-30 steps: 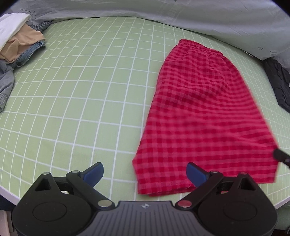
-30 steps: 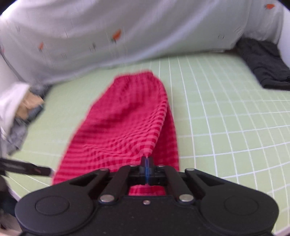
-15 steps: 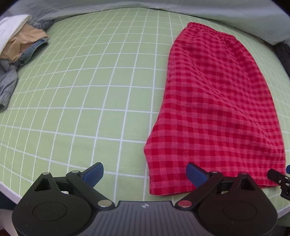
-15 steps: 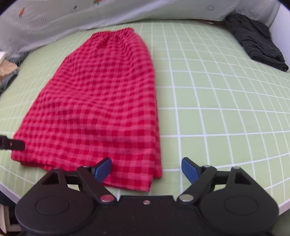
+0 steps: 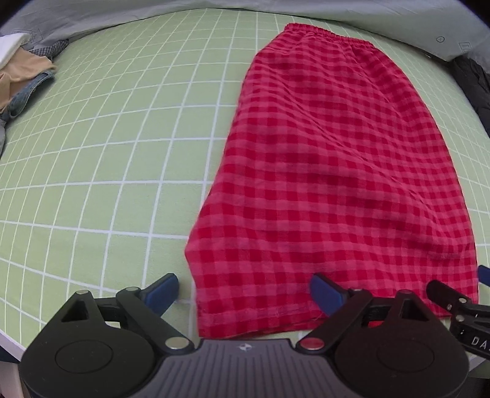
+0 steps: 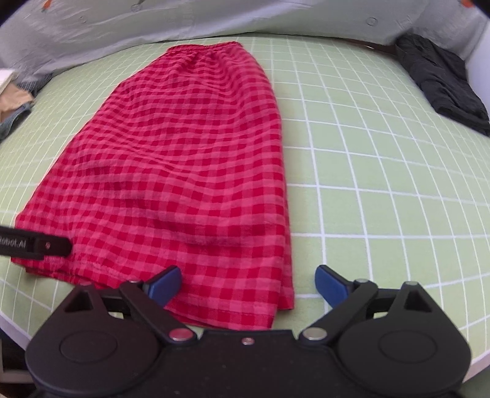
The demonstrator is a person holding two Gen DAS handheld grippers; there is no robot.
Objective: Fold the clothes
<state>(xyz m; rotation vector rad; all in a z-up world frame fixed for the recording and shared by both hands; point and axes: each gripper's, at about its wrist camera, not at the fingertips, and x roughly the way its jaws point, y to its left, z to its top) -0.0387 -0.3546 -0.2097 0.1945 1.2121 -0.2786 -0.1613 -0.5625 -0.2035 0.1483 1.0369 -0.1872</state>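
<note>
Red checked shorts (image 5: 330,171) lie flat, folded in half lengthwise, on the green grid mat, waistband at the far end and hem at the near edge; they also show in the right wrist view (image 6: 183,171). My left gripper (image 5: 245,294) is open and empty, its jaws straddling the hem's near left corner. My right gripper (image 6: 248,283) is open and empty, its jaws straddling the hem's near right corner. The right gripper's tip shows at the right edge of the left wrist view (image 5: 453,306).
A pile of clothes (image 5: 21,76) lies at the far left of the mat. A dark garment (image 6: 441,79) lies at the far right. A grey sheet (image 6: 214,21) runs along the back. The mat's near edge (image 6: 477,358) is just below the grippers.
My right gripper let go of the shorts' hem and opened. Both grippers have dropped lower and closer over the near hem.
</note>
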